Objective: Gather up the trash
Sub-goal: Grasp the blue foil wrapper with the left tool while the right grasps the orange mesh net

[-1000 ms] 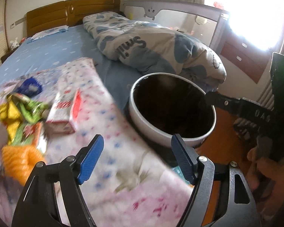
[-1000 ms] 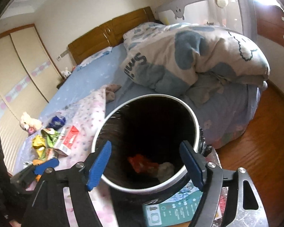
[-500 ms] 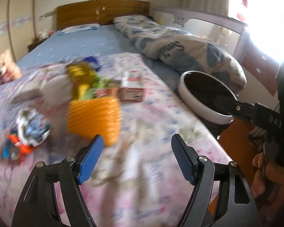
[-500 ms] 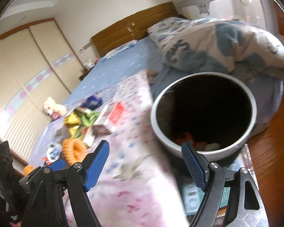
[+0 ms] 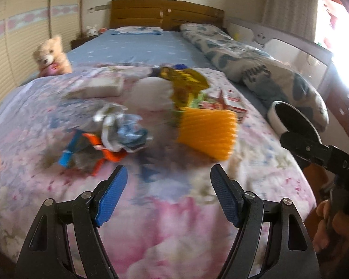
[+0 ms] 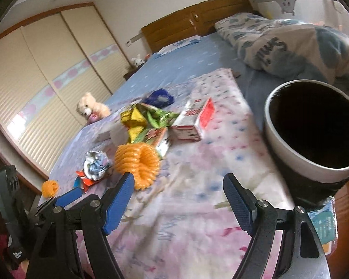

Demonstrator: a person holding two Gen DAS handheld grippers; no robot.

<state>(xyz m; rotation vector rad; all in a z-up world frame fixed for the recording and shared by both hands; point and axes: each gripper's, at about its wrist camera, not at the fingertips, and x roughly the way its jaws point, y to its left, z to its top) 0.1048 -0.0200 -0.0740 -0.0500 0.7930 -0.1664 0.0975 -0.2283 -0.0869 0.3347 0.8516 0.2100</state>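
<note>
Trash lies in a pile on the pink floral sheet (image 5: 174, 220): an orange foam net (image 5: 207, 134) (image 6: 137, 162), a crumpled silver-blue wrapper (image 5: 121, 130) (image 6: 96, 165), yellow and green wrappers (image 5: 186, 79) (image 6: 139, 118) and a red-white carton (image 5: 232, 102) (image 6: 193, 123). The white-rimmed trash bin (image 5: 288, 121) (image 6: 311, 125) stands at the bed's right side. My left gripper (image 5: 168, 181) hovers open in front of the wrapper and net, holding nothing. My right gripper (image 6: 179, 186) is open too, between the net and the bin, also with nothing in it.
A teddy bear (image 5: 50, 55) sits at the sheet's far left. A rolled duvet (image 5: 267, 74) lies along the bed's right. A small orange ball (image 6: 50, 187) lies at the near left edge. A person's hand (image 5: 332, 227) holds the right gripper over the wooden floor.
Both views have swung left, away from the bin and onto the trash pile. The bin has slid to the right edge. Both grippers stayed open with nothing in them.
</note>
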